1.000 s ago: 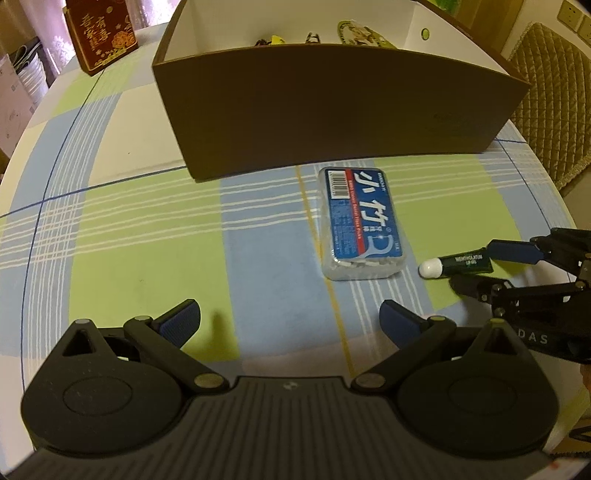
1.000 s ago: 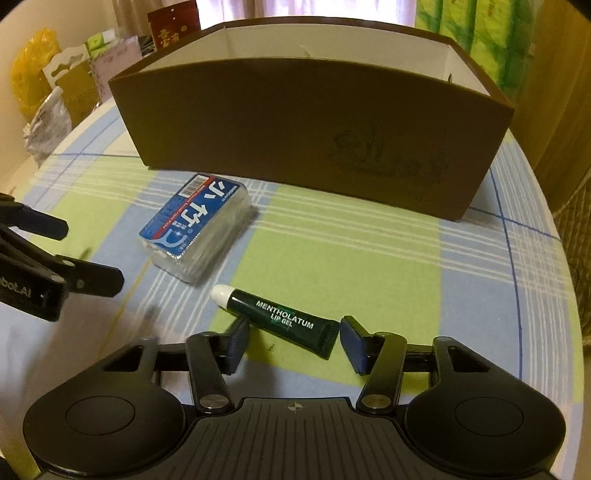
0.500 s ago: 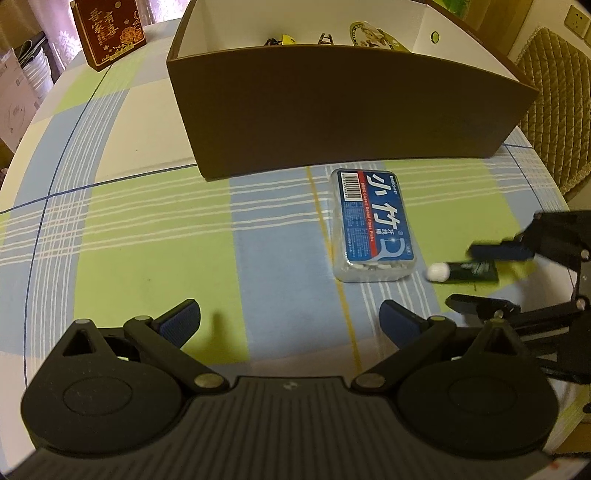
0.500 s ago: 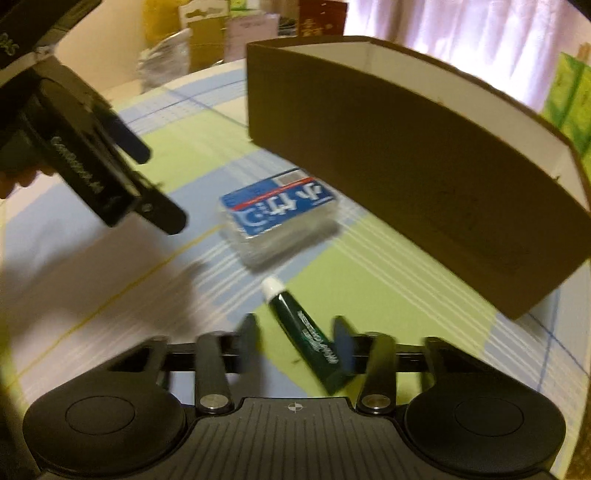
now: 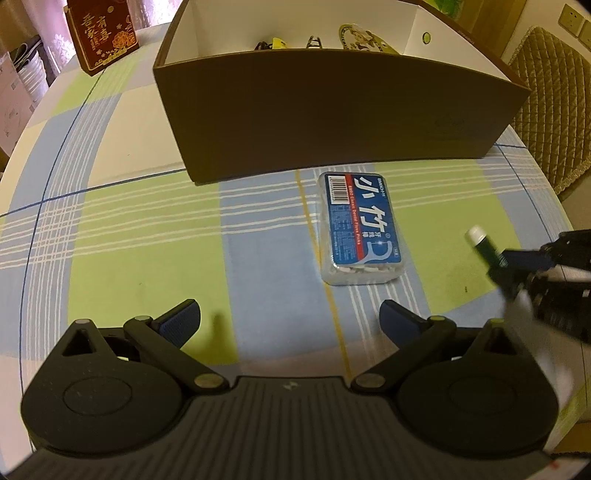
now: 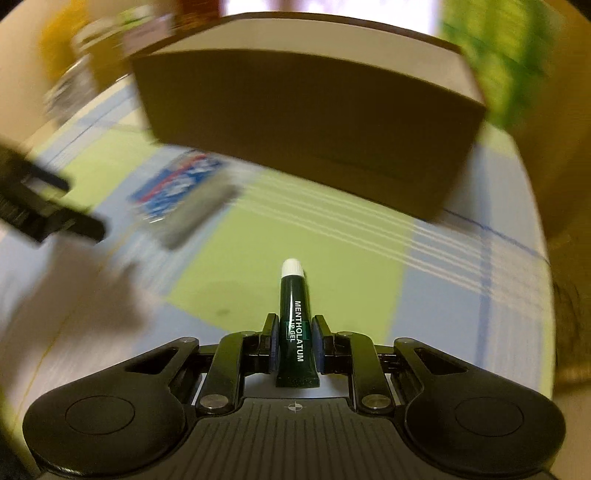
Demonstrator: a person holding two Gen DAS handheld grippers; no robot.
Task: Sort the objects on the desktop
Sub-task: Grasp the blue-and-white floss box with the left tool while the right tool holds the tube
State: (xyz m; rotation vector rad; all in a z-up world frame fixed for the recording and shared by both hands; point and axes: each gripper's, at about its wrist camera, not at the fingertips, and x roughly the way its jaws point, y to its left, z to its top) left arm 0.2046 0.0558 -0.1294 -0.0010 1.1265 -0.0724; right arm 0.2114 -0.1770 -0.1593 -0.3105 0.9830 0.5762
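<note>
My right gripper [image 6: 294, 326] is shut on a dark green lip gel tube [image 6: 295, 325] with a white cap, which points forward toward the brown box [image 6: 306, 122]. In the left wrist view the same tube [image 5: 484, 245] is raised at the right edge, held by the right gripper [image 5: 517, 264]. My left gripper [image 5: 290, 319] is open and empty above the checked cloth. A clear floss-pick box with a blue label [image 5: 360, 227] lies ahead of it, just in front of the brown box [image 5: 332, 114]. The floss-pick box [image 6: 181, 195] looks blurred in the right wrist view.
The brown box holds several small items [image 5: 314, 40] at its back. A red carton [image 5: 105, 33] stands at the table's far left. A quilted chair [image 5: 554, 107] is beyond the right edge. Green and blue checked cloth [image 5: 147, 240] covers the round table.
The right gripper closed on the lip gel tube, lifted it off the cloth and turned it toward the box. The left gripper moved slightly closer to the box and stayed open.
</note>
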